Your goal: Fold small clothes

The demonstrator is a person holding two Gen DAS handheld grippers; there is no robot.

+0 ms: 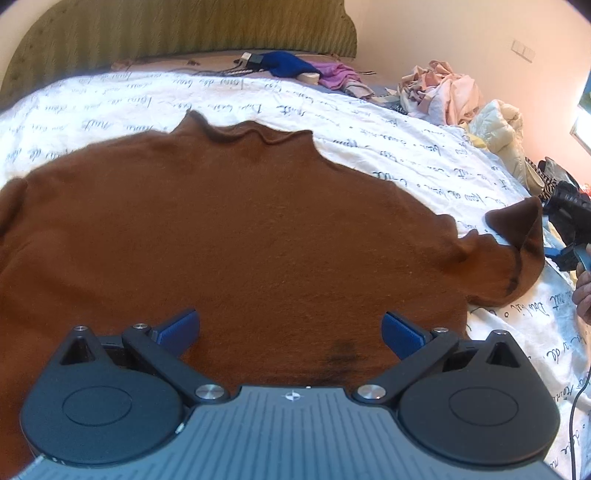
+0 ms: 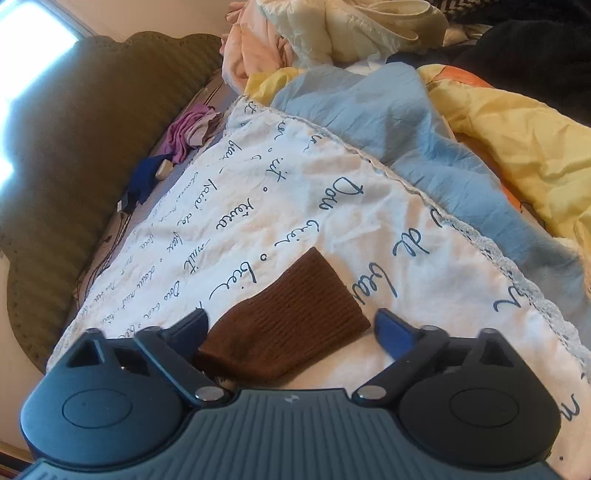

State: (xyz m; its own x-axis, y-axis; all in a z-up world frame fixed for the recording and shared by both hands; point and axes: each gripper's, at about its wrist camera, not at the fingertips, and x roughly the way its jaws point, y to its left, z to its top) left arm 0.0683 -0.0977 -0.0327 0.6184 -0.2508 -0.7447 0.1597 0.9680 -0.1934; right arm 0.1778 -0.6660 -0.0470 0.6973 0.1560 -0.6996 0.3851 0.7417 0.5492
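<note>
A brown sweater [image 1: 240, 221] lies spread flat on a white bedsheet [image 1: 369, 122] with dark script writing. Its right sleeve [image 1: 517, 243] sticks out to the right with the cuff folded up. My left gripper [image 1: 290, 328] is open over the sweater's lower body and holds nothing. In the right wrist view the ribbed brown sleeve cuff [image 2: 291, 317] lies on the sheet [image 2: 424, 314] between the open jaws of my right gripper [image 2: 290, 332]. The right gripper also shows at the right edge of the left wrist view [image 1: 570, 225].
A green padded headboard [image 1: 184, 33] stands at the far end. Blue and purple clothes [image 1: 306, 70] lie by it. A pile of pink and cream clothes [image 1: 454, 96] sits at the right. Blue and yellow bedding [image 2: 461, 122] is heaped past the sheet's lace edge.
</note>
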